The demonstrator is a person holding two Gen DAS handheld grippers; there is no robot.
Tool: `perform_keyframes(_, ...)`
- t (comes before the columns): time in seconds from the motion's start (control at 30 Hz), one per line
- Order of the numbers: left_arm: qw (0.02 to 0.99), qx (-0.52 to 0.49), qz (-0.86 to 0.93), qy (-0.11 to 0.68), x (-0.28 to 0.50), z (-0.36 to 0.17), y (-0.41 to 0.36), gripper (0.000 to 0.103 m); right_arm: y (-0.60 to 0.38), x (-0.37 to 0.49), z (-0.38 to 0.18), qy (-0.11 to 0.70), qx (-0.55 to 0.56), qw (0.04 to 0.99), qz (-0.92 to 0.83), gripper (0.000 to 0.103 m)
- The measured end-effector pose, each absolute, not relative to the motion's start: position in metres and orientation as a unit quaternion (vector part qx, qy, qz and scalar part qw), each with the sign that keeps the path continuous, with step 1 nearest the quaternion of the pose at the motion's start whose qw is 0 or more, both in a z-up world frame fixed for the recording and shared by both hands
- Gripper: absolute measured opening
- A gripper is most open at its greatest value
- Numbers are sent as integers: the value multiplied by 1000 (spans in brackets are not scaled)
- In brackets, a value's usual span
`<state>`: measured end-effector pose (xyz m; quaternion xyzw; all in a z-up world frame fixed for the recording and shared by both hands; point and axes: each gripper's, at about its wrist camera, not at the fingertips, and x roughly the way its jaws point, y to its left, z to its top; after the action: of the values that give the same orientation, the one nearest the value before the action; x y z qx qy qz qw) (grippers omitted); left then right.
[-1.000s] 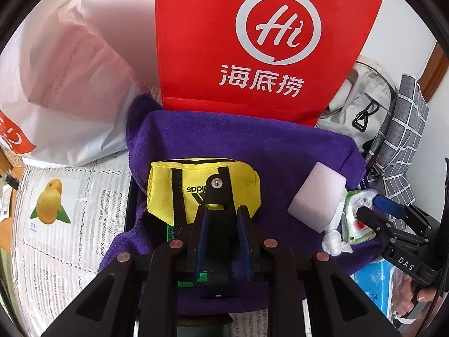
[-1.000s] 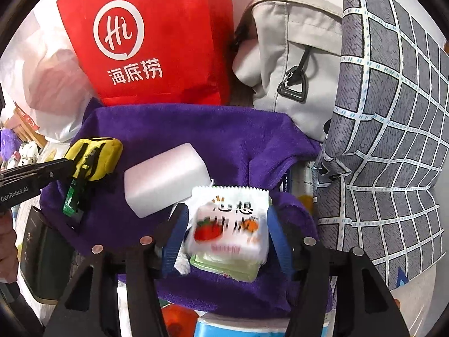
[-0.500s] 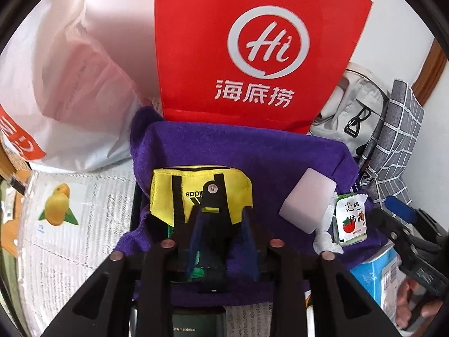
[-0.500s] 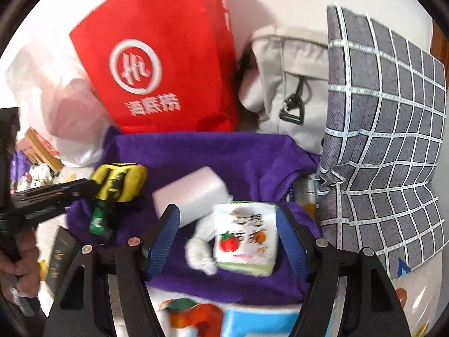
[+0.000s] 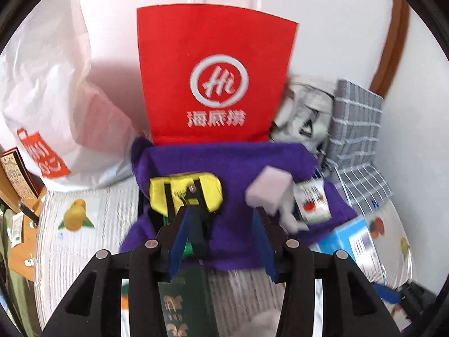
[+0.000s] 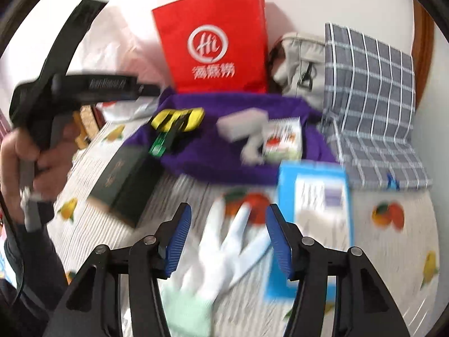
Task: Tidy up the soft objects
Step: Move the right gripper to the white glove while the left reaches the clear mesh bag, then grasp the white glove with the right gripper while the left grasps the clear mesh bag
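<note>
Behind the towel: a red paper bag [image 5: 216, 84] stands upright against the wall, with a white plastic bag [image 5: 47, 90] to its left and a grey backpack [image 6: 300, 59] and grey checked cloth [image 6: 370, 95] to its right.
On the purple towel [image 5: 224, 163]: yellow pouch [image 5: 185, 193] at the left, white foam block [image 5: 269, 191] in the middle, snack packet [image 5: 311, 202] just right of the block.
Near edge: a dark green booklet [image 6: 123, 179] lies partly under the towel's left corner — a blue box [image 6: 314, 205] lies by the right corner.
White glove [image 6: 224, 250]: flat on the fruit-print tablecloth [image 6: 393, 252], fingers pointing away toward the towel, cuff nearest the camera, long axis running between the jaws.
Right gripper [image 6: 228, 241]: jaws spread wide either side of the glove — gripping nothing.
Left gripper [image 5: 221, 241]: jaws apart, empty, over the towel's near edge facing the pouch.
</note>
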<state>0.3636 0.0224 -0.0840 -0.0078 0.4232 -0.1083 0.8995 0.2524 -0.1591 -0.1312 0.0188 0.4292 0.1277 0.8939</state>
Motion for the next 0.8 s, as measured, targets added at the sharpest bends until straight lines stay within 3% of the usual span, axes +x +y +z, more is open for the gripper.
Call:
perform_keyframes(0.5, 890, 19, -112, 441, 287, -115, 52, 43, -140, 207, -217, 492, 66, 864, 87, 55)
perform_keyframes(0.53, 890, 21, -110, 441, 284, -117, 54, 43, -140, 208, -220, 492, 65, 864, 83, 52)
perform_keyframes(0.57, 891, 25, -109, 441, 280, -119, 56, 43, -136, 206, -220, 477, 48, 875, 71, 34)
perform_keyframes(0.6, 890, 26, -108, 442, 277, -121, 57, 43, -133, 205, -220, 473, 35, 878, 65, 10)
perform_keyframes(0.8, 888, 22, -99, 448, 254, -127, 67, 43, -126, 193, -208, 456, 4, 886, 85, 7)
